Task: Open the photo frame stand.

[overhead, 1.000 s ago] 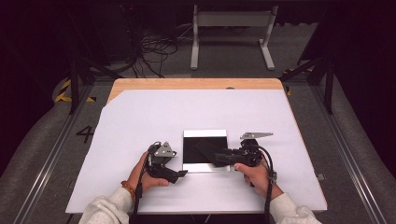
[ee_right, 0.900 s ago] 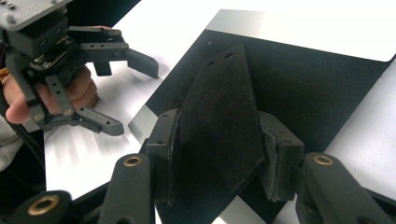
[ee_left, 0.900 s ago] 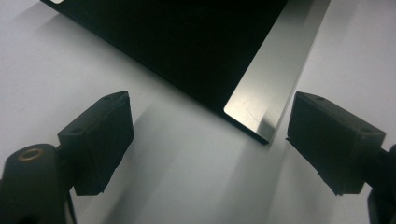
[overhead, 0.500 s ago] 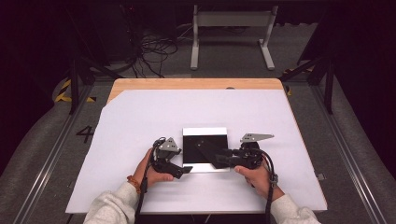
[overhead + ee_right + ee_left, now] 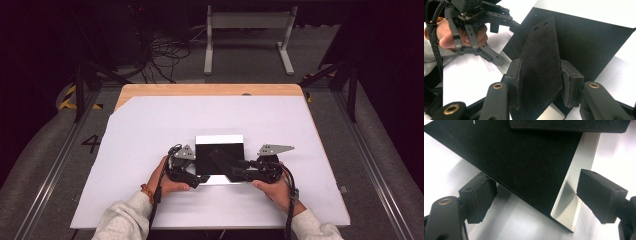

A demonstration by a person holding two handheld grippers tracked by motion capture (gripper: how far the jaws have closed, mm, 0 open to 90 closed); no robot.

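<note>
A black square sheet (image 5: 225, 150) lies on a silvery plate (image 5: 219, 138) at the table's middle. My right gripper (image 5: 241, 172) is shut on a narrow black felt strip (image 5: 221, 161) with two holes at its far end, held slanting above the sheet. In the right gripper view the strip (image 5: 541, 57) stands between both pads. My left gripper (image 5: 194, 178) is open at the plate's near left corner. In the left gripper view its pads (image 5: 477, 197) straddle the corner of the sheet (image 5: 524, 162) and the plate's shiny edge (image 5: 574, 192), without touching them.
White paper (image 5: 140, 150) covers a wooden table (image 5: 210, 90). Both hands rest near the front edge. Beyond the table lie floor cables (image 5: 165, 50) and a white stand (image 5: 247, 22). Metal rails (image 5: 45, 175) run along both sides.
The left gripper has slid right, up to the plate's near left corner. The right gripper has shifted slightly left, keeping the strip over the sheet.
</note>
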